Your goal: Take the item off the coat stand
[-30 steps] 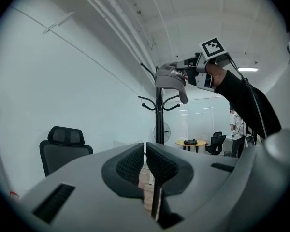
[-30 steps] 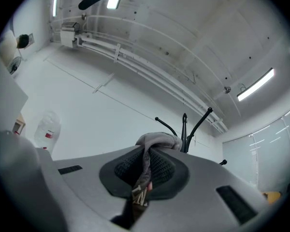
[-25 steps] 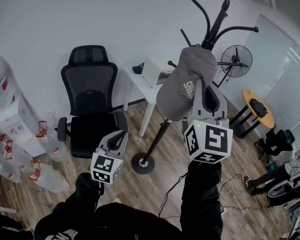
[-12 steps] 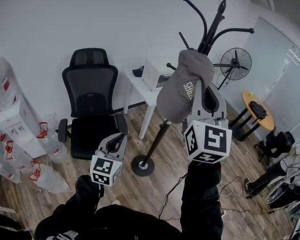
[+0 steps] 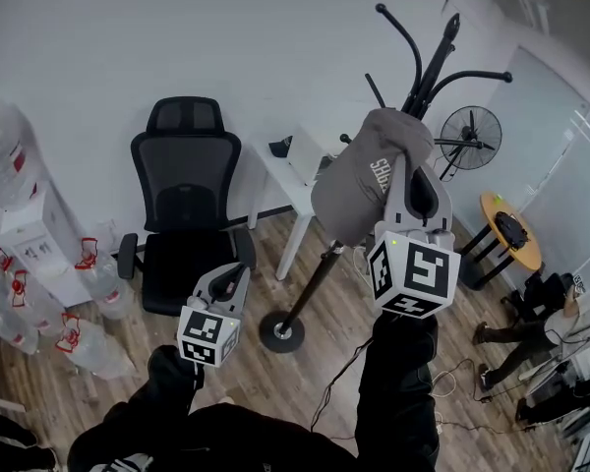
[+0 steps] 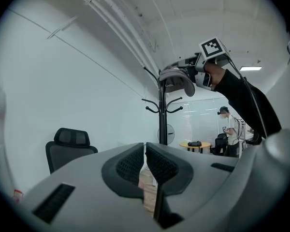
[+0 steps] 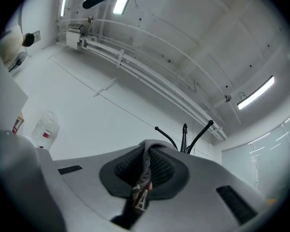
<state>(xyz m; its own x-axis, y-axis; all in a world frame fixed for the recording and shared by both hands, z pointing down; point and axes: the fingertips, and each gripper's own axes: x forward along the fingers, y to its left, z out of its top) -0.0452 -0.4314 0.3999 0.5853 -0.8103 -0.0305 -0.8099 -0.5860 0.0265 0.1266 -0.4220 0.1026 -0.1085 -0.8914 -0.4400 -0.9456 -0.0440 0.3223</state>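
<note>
Right tool (image 5: 410, 187) clamped on cap (image 5: 362, 177), held by stand (image 5: 435, 52) top; lift-off step in hand. Next, likely: draw cap clear of hooks. Left tool (image 6: 145, 166) closed, empty.

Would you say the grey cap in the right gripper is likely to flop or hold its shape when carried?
Probably soft: the grey cap hangs from the right gripper, and its fabric folds thinly between the shut jaws. Its crown looks rounded, so it seems light and partly stiffened. Pinched by one edge, it may swing.
</note>
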